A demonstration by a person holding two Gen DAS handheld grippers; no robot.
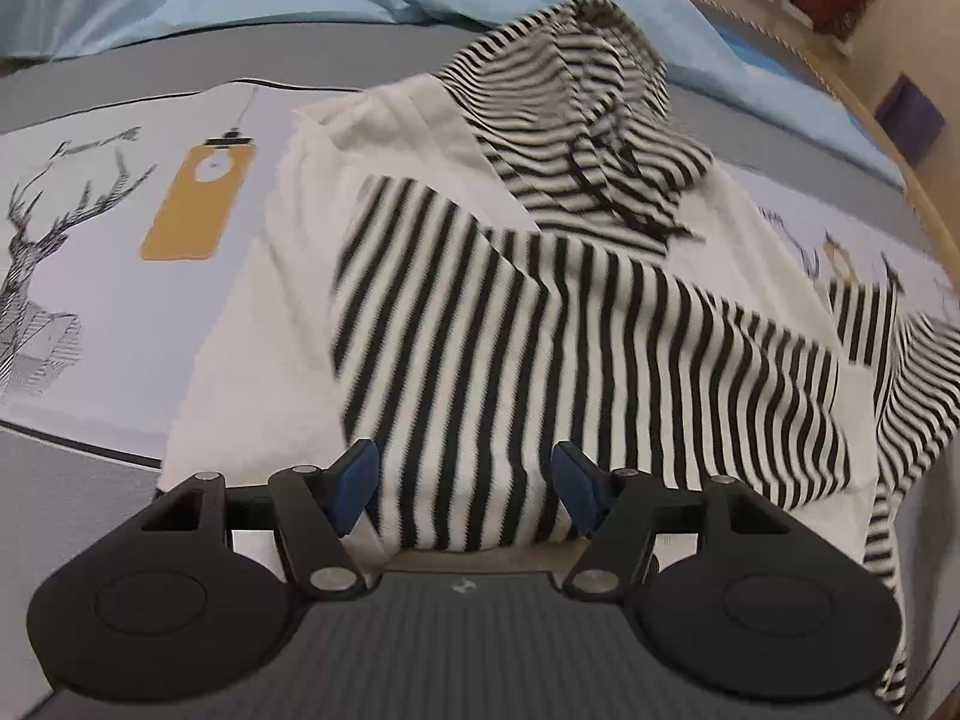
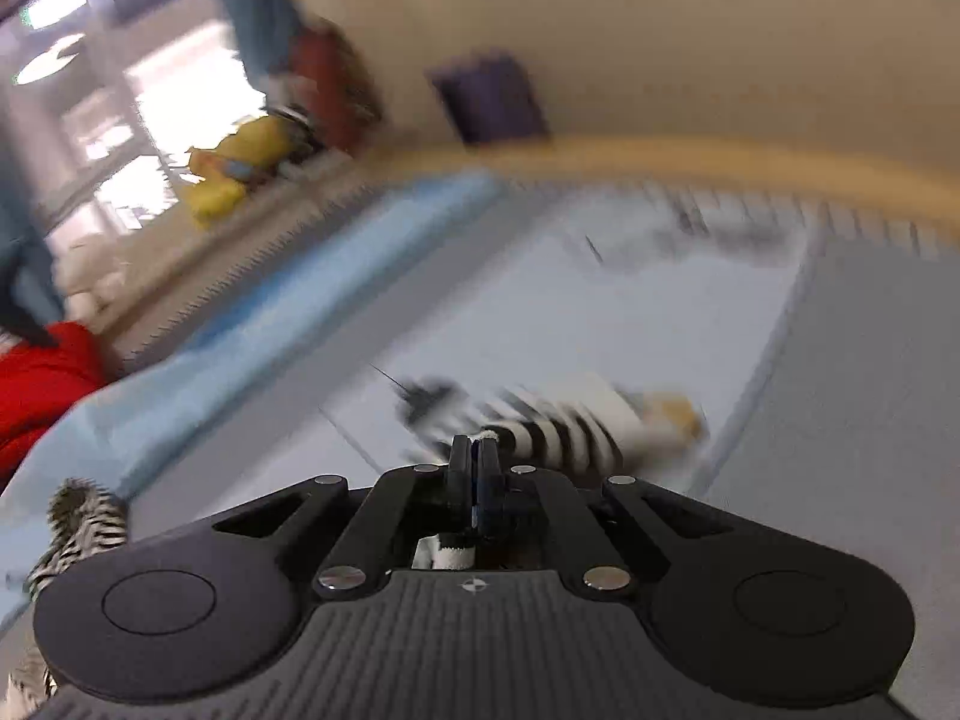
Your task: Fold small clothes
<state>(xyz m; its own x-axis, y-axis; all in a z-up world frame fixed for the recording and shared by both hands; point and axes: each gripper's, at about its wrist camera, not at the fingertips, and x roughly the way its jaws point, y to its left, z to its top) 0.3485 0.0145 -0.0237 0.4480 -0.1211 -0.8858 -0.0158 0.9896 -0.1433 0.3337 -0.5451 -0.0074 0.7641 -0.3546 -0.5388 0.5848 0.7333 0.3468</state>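
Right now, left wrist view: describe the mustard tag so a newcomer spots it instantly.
Start at the pale printed bedspread, left of the striped hoodie. Between its deer drawing and the hoodie sits the mustard tag, the only solid yellow-brown shape, printed hanging from a thin string.

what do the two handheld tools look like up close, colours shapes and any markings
Both look alike. The left tool has a matte black body, two round disc housings, jointed black link arms with silver pivot pins, blue pads on its fingers, a ribbed dark grey base and a small round crosshair mark. The right tool matches, with a blue edge between slim black fingers. No cables, hands or sleeves visible.
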